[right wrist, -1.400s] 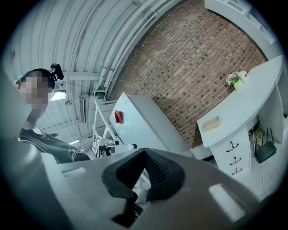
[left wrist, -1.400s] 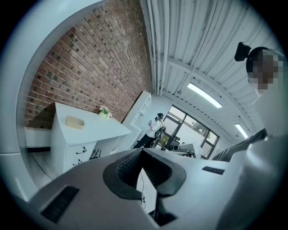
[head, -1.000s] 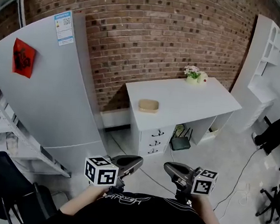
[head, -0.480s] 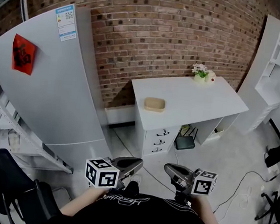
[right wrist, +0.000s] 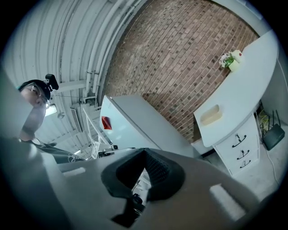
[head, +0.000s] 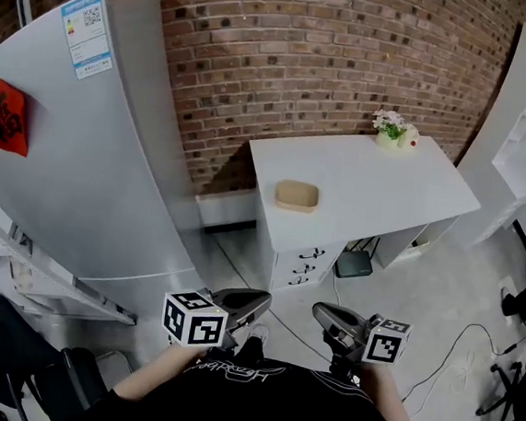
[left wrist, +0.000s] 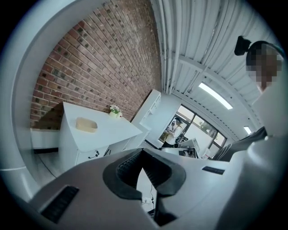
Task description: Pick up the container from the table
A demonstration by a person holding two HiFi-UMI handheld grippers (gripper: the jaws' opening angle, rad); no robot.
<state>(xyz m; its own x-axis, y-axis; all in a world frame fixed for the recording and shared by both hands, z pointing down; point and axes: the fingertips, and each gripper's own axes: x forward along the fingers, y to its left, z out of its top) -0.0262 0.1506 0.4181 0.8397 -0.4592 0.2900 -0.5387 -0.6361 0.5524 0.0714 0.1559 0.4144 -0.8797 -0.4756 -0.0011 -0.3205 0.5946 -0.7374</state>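
Jaws on both my left gripper (head: 256,299) and my right gripper (head: 320,310) are pressed together with nothing between them, held low against my body. Nothing is done yet: the shallow tan rectangular container (head: 297,195) sits untouched near the left edge of the white worktop (head: 386,184), well apart from me across the grey floor (head: 421,303). Bare surface surrounds it. The small flower pot (head: 393,130) stands at the far right, and the tall grey fridge (head: 82,169) crowds the left approach.

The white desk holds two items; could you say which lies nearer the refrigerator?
The tan container, low and open-topped; the flower pot stands farther right, at the back.
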